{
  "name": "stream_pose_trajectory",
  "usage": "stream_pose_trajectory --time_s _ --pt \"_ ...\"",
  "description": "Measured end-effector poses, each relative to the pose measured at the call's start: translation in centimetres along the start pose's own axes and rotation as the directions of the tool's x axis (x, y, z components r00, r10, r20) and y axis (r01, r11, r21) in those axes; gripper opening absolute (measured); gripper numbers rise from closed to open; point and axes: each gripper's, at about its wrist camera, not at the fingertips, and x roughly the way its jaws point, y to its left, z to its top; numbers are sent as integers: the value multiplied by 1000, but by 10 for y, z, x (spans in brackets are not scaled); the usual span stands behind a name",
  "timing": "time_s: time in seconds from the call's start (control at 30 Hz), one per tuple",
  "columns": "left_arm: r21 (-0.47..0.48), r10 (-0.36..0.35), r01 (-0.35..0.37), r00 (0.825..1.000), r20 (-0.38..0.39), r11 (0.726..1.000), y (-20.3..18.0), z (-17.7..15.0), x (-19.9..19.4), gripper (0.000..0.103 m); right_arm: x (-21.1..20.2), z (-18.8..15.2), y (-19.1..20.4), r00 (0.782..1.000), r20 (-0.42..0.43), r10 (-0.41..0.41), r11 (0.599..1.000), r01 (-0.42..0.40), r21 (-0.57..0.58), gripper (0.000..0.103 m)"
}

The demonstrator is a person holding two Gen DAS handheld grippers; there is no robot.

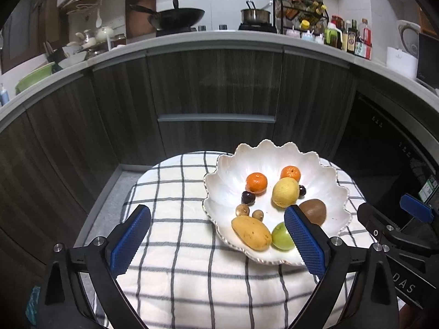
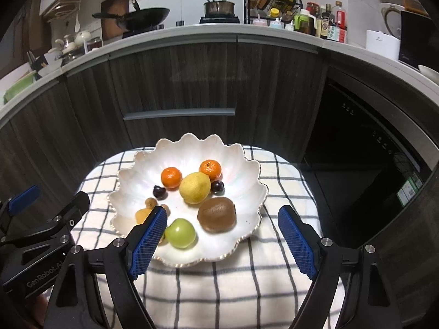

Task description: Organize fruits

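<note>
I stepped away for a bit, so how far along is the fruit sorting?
Looks done or nearly so: the mango, lemon, kiwi, green apple and both tangerines lie on the plate. In hand: nothing; the left gripper and right gripper are open. Left: no fruit shows on the cloth.

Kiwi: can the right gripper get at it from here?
Probably yes. The right gripper is open with the kiwi just ahead between its fingers, top exposed. The lemon and green fruit sit close by.
</note>
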Motion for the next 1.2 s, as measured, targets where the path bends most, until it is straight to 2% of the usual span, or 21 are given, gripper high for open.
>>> stream_pose_trajectory --time_s 0.17,0.3,1.2 --pt "-1 6 -6 1000 12 1000 1 -11 -35 102 -35 -7 -1 999 36 -21 1000 21 -17 84" --pt "-8 7 -7 1000 22 1000 0 -18 -55 102 -60 -16 -6 998 55 -29 999 29 -16 88" --pt "-27 43 -41 997 70 999 11 -63 -141 103 -145 -63 -9 995 95 -21 1000 20 12 88"
